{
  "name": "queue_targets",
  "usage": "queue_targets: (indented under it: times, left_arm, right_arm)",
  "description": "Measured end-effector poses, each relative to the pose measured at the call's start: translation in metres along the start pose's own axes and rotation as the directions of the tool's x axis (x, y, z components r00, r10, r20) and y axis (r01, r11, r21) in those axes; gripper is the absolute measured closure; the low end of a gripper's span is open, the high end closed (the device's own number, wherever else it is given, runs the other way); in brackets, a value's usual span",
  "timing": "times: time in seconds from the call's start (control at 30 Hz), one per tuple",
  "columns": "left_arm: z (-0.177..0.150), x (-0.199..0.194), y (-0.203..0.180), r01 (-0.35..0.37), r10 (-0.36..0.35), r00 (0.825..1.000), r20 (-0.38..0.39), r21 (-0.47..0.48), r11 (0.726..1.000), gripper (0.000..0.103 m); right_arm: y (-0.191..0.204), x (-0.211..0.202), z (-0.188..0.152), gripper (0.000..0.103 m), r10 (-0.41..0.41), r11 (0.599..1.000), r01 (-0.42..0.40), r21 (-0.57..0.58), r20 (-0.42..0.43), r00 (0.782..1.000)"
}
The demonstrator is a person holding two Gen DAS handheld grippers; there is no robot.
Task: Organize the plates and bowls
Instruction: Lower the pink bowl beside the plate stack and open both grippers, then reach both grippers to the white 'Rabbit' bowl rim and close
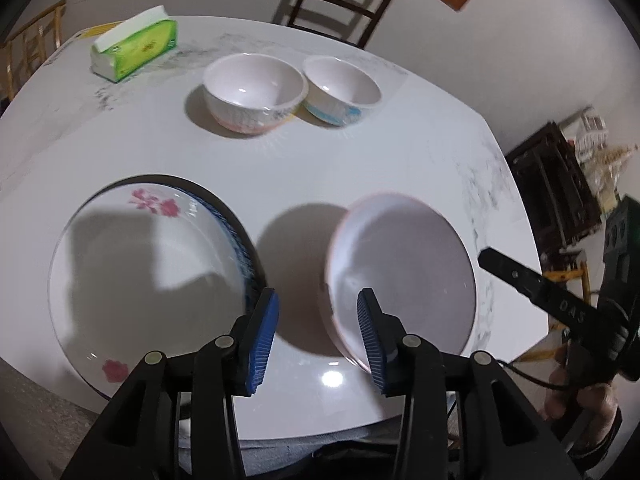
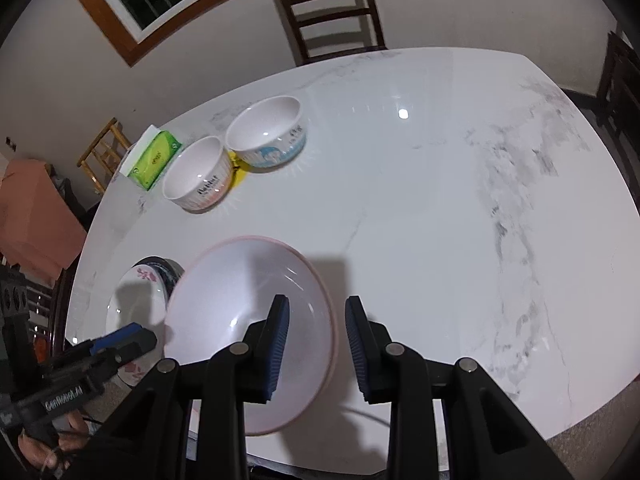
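A shallow pink-rimmed bowl [image 1: 400, 264] [image 2: 240, 320] sits near the front of the white marble table [image 1: 360, 160]. It looks tilted and blurred, with a shadow to its left. My right gripper [image 2: 318, 344] is open and straddles the bowl's right rim, with a gap on both sides of it. My left gripper [image 1: 316, 340] is open over bare table, its right pad in front of the bowl's left rim. A flowered plate [image 1: 148, 280] [image 2: 136, 300] lies to the left on a blue-edged plate. Two deep bowls [image 1: 252, 92] [image 1: 340, 88] stand side by side at the back.
A green tissue pack [image 1: 136, 46] lies at the table's far left. A dark wooden chair [image 2: 332, 8] stands behind the table and another at the right edge [image 2: 620, 92]. The table's right half [image 2: 460, 220] holds nothing. A hand [image 1: 580, 400] grips the right tool.
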State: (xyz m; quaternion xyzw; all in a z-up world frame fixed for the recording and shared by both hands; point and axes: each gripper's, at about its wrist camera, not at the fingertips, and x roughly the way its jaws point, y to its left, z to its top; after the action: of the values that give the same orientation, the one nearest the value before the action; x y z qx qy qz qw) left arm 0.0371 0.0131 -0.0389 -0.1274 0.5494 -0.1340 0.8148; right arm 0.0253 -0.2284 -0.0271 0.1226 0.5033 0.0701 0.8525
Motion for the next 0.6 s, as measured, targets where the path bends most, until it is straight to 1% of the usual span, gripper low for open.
queue_targets:
  times: [0.1, 0.23, 0.3, 0.37, 0.5, 0.6]
  left_arm:
    - [0.008, -0.003, 0.014, -0.029, 0.030, 0.999, 0.020, -0.034, 0.999, 0.066]
    - [0.020, -0.008, 0.033, -0.097, 0.100, 0.994, 0.048, -0.071, 0.993, 0.066]
    - [0.027, -0.009, 0.043, -0.156, 0.162, 0.984, 0.071, -0.084, 0.984, 0.066]
    - [0.035, -0.010, 0.054, -0.187, 0.197, 0.977, 0.088, -0.106, 0.977, 0.066]
    - [0.053, -0.010, 0.073, -0.212, 0.228, 0.970, 0.089, -0.160, 0.964, 0.066]
    - [0.066, -0.008, 0.082, -0.216, 0.235, 0.968, 0.089, -0.183, 0.959, 0.066]
  right_arm:
    - [0.010, 0.002, 0.005, 0.074, 0.039, 0.999, -0.039, -0.019, -0.010, 0.999]
    - [0.026, 0.008, 0.017, 0.073, 0.066, 0.996, -0.066, -0.060, -0.013, 0.998]
    - [0.036, 0.011, 0.025, 0.074, 0.084, 0.992, -0.085, -0.089, -0.014, 0.996]
    - [0.045, 0.015, 0.033, 0.074, 0.102, 0.988, -0.104, -0.112, -0.022, 0.995]
    - [0.062, 0.029, 0.050, 0.073, 0.145, 0.977, -0.153, -0.147, -0.063, 0.987]
    - [0.073, 0.040, 0.064, 0.074, 0.179, 0.968, -0.192, -0.161, -0.087, 0.980]
